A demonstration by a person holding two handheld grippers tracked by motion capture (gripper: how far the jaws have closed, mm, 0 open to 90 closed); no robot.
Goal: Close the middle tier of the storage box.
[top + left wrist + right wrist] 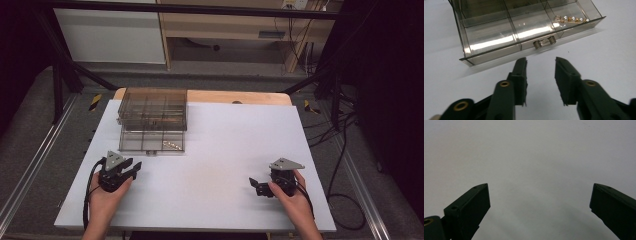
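Ahead of my left hand-held gripper, jaws half apart and empty, the drawer stands pulled open, its handle not yet grasped; my right hand-held gripper gapes wide, idle.

The drawer is smoky see-through plastic, holding small gold pieces. The table is plain white. Both grippers are black.

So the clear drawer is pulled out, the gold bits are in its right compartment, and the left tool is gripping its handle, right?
Not quite. In the left gripper view, the left tool is open and short of the handle, gripping nothing. The drawer is out, gold bits in its right compartment.
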